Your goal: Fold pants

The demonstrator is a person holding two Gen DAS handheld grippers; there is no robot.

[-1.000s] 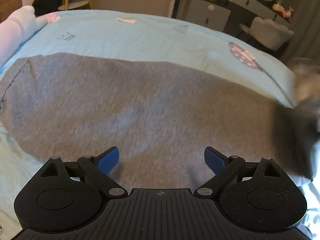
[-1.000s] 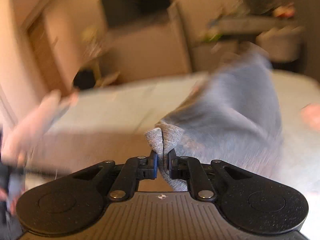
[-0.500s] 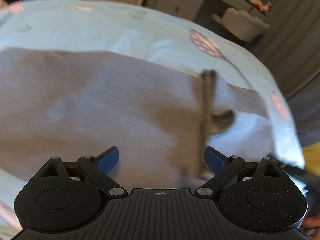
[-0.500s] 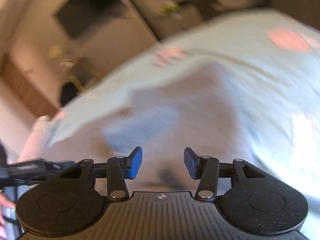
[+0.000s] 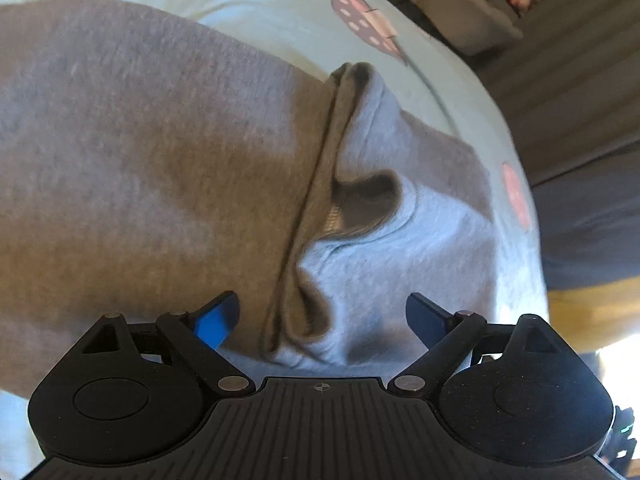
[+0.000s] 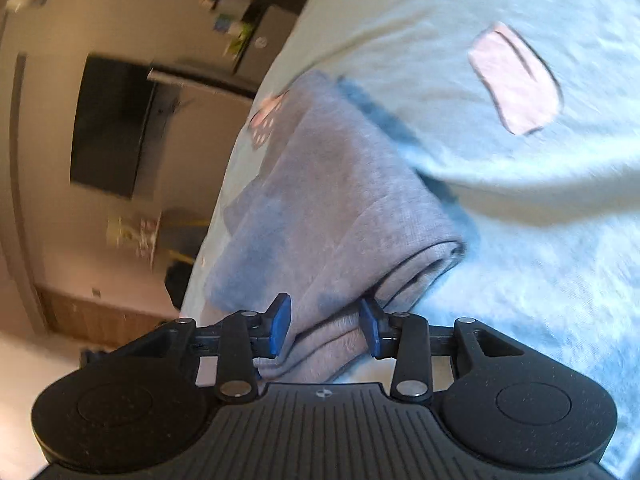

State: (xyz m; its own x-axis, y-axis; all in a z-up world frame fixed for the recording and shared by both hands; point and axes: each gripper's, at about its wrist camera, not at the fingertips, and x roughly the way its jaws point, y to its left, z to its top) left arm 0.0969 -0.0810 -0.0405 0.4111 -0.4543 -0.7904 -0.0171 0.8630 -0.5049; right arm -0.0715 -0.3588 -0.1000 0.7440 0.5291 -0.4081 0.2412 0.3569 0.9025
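Grey pants (image 5: 140, 152) lie folded on a light blue bedsheet (image 5: 280, 8). In the left wrist view a folded-over edge with a rumpled cuff (image 5: 360, 200) runs down toward my left gripper (image 5: 322, 320), which is wide open just above the cloth, its jaws on either side of that edge. In the right wrist view the folded pants (image 6: 332, 200) form a thick layered stack. My right gripper (image 6: 325, 326) is open, with the stack's near corner between its blue pads, which stand close to the cloth.
The sheet (image 6: 520, 240) has pink printed patches (image 6: 516, 80). The bed edge falls away to the right in the left wrist view, with a dark floor and a chair (image 5: 472, 20) beyond. A wall TV (image 6: 112, 128) and cabinets stand beyond the bed.
My right gripper let go of the pants' end it held a second ago, opened, and came down around the folded stack's corner. My left gripper swung right to the folded edge.
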